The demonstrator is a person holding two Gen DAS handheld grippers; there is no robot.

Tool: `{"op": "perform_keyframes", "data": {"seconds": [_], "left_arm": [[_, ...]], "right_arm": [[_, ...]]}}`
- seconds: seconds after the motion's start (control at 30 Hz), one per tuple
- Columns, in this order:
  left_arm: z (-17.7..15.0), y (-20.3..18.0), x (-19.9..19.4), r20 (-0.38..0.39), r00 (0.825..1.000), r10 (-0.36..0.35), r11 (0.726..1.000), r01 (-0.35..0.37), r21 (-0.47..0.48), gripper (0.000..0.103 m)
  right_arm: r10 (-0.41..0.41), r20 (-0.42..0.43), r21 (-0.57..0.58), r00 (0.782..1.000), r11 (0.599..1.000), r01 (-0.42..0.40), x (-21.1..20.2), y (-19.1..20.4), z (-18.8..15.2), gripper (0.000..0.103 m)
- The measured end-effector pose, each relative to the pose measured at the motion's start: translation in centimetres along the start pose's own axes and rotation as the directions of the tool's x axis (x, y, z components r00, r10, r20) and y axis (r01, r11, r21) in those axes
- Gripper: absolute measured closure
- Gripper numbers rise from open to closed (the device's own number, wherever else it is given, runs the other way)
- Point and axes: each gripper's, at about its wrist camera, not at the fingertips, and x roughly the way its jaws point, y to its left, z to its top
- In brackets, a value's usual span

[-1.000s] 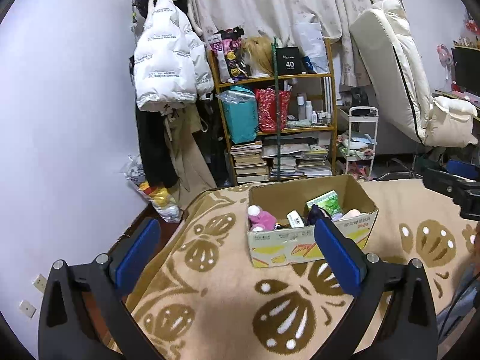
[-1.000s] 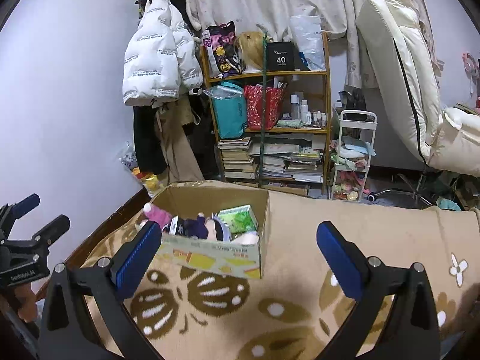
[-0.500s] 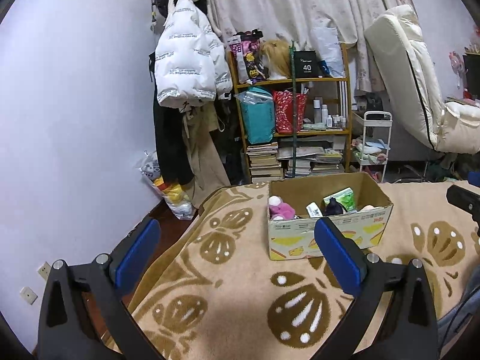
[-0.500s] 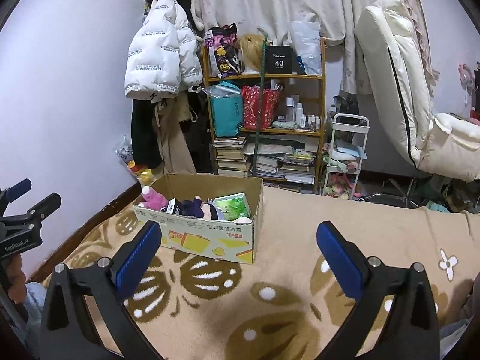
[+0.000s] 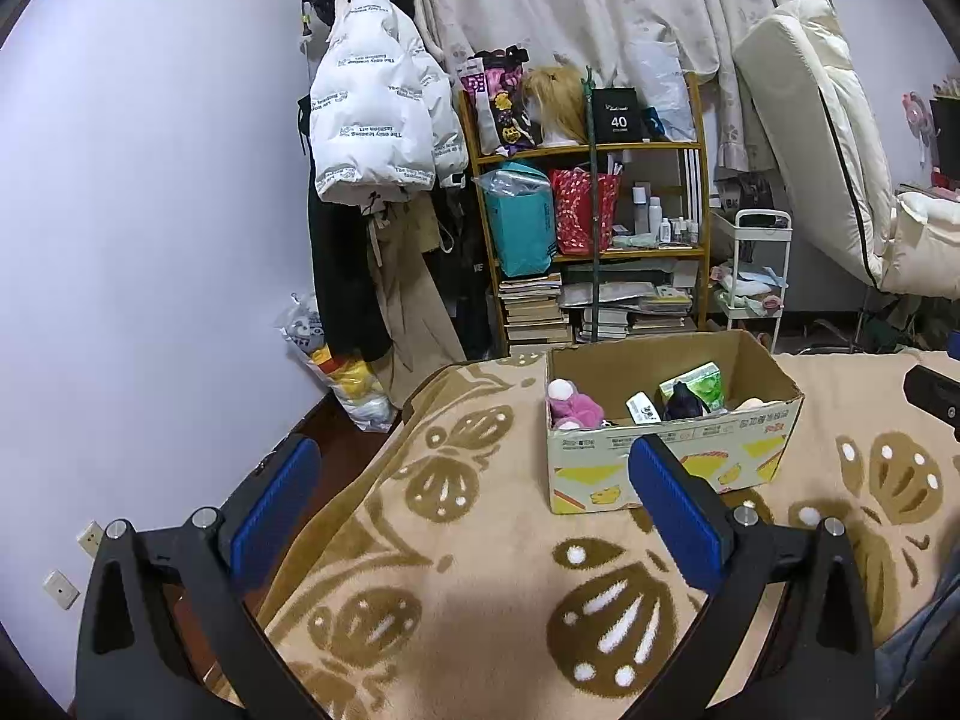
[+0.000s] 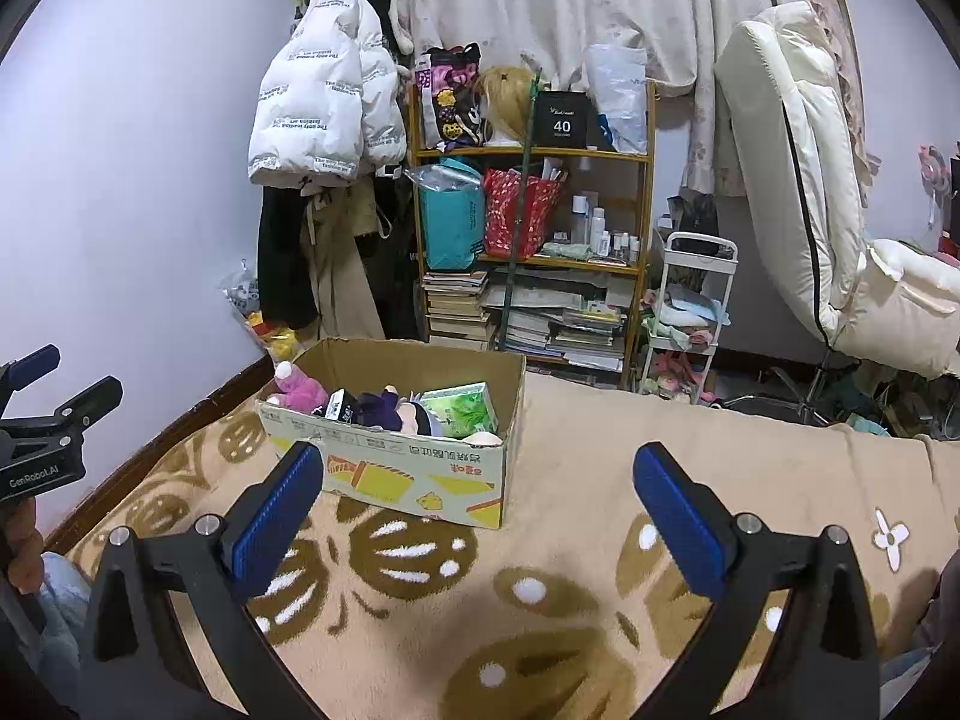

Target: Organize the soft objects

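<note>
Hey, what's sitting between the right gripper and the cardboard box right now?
Nothing: in the right wrist view only bare patterned blanket lies between the open right gripper and the cardboard box.

Cardboard box (image 6: 420, 474) of plush toys (image 6: 300, 391) on patterned blanket (image 6: 570, 540), beyond wide-spread right gripper (image 6: 478, 510) fingers (image 6: 276, 510).

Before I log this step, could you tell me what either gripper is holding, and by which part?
Nothing: the left gripper and right gripper are both open and empty.
</note>
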Motion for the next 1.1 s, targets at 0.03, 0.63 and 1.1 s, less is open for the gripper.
{"op": "perform_keyframes", "data": {"seconds": [0.03, 0.63, 1.1], "left_arm": [[0.0, 0.0, 0.0, 0.000, 1.000, 0.000, 1.000, 0.000, 0.001, 0.002], [-0.5, -0.8, 0.2, -0.010, 1.000, -0.014, 1.000, 0.014, 0.015, 0.002], [-0.5, -0.9, 0.1, -0.005, 1.000, 0.000, 1.000, 0.001, 0.016, 0.002]], "right_arm": [[-0.001, -0.001, 0.000, 1.000, 1.000, 0.001, 0.0, 0.0, 0.0, 0.000], [0.000, -0.002, 0.003, 1.000, 1.000, 0.000, 0.2, 0.0, -0.6, 0.000], [-0.005, -0.010, -0.005, 1.000, 1.000, 0.005, 0.4, 0.3, -1.1, 0.000]]}}
